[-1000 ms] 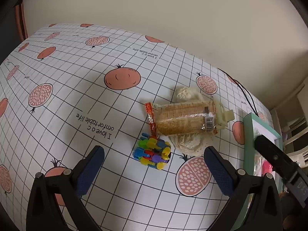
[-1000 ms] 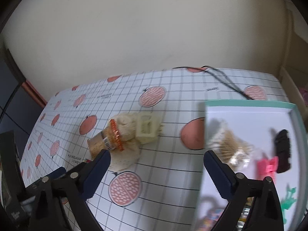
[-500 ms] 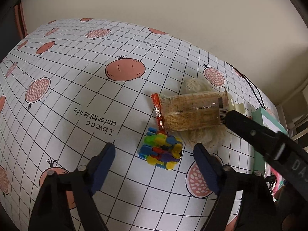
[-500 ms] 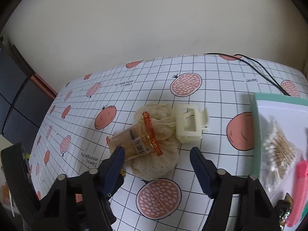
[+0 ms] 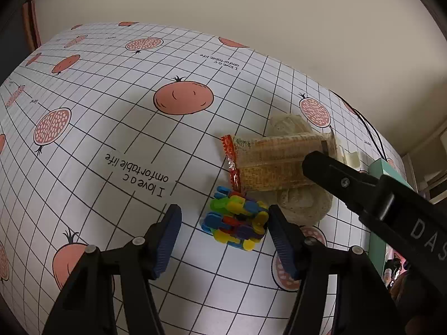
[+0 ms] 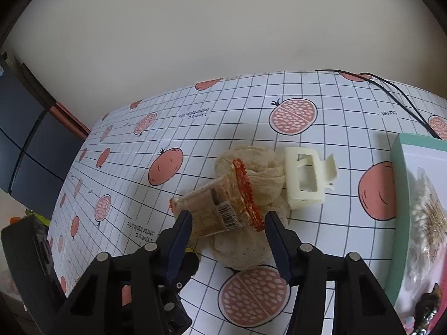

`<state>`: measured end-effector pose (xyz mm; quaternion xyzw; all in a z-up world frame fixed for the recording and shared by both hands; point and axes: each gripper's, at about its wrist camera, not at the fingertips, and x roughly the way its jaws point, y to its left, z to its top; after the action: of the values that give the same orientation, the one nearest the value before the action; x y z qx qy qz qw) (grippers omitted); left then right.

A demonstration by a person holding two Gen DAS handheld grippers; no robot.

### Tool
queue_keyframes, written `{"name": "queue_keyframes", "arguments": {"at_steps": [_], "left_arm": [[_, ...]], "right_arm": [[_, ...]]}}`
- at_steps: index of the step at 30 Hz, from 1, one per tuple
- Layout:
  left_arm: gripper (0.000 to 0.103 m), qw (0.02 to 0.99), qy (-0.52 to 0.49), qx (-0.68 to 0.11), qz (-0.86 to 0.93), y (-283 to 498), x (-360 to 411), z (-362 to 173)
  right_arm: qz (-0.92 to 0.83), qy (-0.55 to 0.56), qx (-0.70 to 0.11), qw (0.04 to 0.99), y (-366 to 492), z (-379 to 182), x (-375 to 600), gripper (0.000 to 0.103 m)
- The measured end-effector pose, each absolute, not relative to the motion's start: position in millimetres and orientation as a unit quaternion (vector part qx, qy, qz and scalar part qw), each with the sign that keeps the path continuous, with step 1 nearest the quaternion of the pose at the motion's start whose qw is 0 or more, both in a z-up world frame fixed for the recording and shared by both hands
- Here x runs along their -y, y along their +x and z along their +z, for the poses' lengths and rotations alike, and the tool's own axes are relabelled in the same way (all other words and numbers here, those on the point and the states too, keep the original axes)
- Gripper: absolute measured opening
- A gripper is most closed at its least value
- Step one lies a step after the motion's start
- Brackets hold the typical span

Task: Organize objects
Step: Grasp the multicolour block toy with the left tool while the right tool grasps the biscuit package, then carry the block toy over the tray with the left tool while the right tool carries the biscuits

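Left claw (image 5: 222,227) low in the left wrist frame, fingers spread fairly wide around a bundle of coloured clips (image 5: 236,223); right pad (image 5: 280,244) touching or just beside the bundle, left pad (image 5: 167,240) apart from it, nothing gripped. Open checked cloth with fruit prints across the counter (image 5: 111,111) filling the whole left and upper left of that frame, back edge meeting a plain wall at the top. Just above the clips, at centre right, a cracker packet (image 5: 276,164) lying across a beige cloth pouch (image 5: 303,203). A black arm of the other tool crossing in from the lower right over the packet's right end.

Right claw (image 6: 227,236) low centre in the right wrist frame, fingers spread wide either side of the barcode end of the cracker packet (image 6: 218,209), pads near it but contact not clear. Beige cloth pouch (image 6: 251,184) under and behind the packet. Cream hair clip (image 6: 306,180) right of the pouch, touching it. Free cloth above the pile up to the counter's far edge; a black cable (image 6: 399,95) running along the upper right.

Green-rimmed white tray (image 6: 396,184) at the right edge, well apart from the hair clip, holding a clear bag of cotton swabs (image 6: 428,212); small dark and pink things at its lower end too cut off to name.
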<state>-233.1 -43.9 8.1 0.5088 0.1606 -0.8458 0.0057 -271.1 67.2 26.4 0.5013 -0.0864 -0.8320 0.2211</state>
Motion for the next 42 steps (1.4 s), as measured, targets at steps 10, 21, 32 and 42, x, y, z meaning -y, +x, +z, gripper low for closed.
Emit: {"name": "queue_keyframes", "arguments": {"at_steps": [10, 21, 32, 42], "left_arm": [[0.05, 0.014, 0.512, -0.183, -0.839, -232.7, 53.3, 3.8], [0.047, 0.021, 0.511, -0.197, -0.836, -232.8, 60.4, 3.4], [0.047, 0.022, 0.509, -0.209, -0.835, -232.8, 65.9, 4.8], [0.047, 0.018, 0.491, -0.214, -0.844, -231.7, 60.3, 23.0]], "right_arm": [[-0.832, 0.501, 0.081, 0.223, -272.9, 26.8, -60.7, 0.041], [-0.836, 0.493, 0.074, 0.23, -268.4, 32.2, -58.2, 0.026], [-0.841, 0.479, 0.086, 0.235, -266.9, 44.5, -63.0, 0.025], [-0.849, 0.466, 0.098, 0.227, -263.3, 61.6, -79.6, 0.024]]}}
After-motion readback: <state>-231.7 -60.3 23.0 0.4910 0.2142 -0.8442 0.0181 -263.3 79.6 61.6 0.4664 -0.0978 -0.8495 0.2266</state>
